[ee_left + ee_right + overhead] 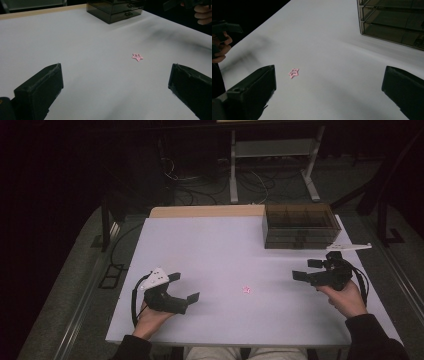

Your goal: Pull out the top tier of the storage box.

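The white tabletop carries a dark drawer box at its far right corner. Near the front edge, the left claw and right claw both gape wide, empty. Between them lies the pink star; approach it low, jaws straddling its points.

No legible text, label, brand, number or sign observed on any item or surface in view.

Dim room; grey floor; cables; white metal frame behind table.
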`<state>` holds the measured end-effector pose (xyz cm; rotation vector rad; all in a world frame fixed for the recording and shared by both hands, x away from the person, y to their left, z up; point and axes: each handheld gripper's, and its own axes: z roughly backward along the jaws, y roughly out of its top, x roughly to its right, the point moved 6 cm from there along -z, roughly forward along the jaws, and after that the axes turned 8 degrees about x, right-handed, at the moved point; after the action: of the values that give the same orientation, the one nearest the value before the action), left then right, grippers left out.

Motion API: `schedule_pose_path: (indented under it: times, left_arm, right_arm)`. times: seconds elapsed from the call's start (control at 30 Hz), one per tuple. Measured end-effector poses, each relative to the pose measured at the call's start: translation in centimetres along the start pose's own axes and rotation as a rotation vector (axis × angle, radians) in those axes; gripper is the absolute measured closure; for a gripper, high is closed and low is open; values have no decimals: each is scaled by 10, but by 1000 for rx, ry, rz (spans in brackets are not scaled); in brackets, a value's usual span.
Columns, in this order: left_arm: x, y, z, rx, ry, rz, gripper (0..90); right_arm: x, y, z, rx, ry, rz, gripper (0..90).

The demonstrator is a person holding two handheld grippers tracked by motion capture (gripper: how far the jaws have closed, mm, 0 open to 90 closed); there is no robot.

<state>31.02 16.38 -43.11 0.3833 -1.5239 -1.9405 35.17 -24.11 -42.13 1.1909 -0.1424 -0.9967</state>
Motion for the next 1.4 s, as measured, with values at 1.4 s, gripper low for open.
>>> schedule_pose_path:
  times: [1.4]
  left_arm:
    - [-1,0,-4,-2,-5,-4,0]
  right_arm:
    - [40,36,-8,59,-38,-113,0]
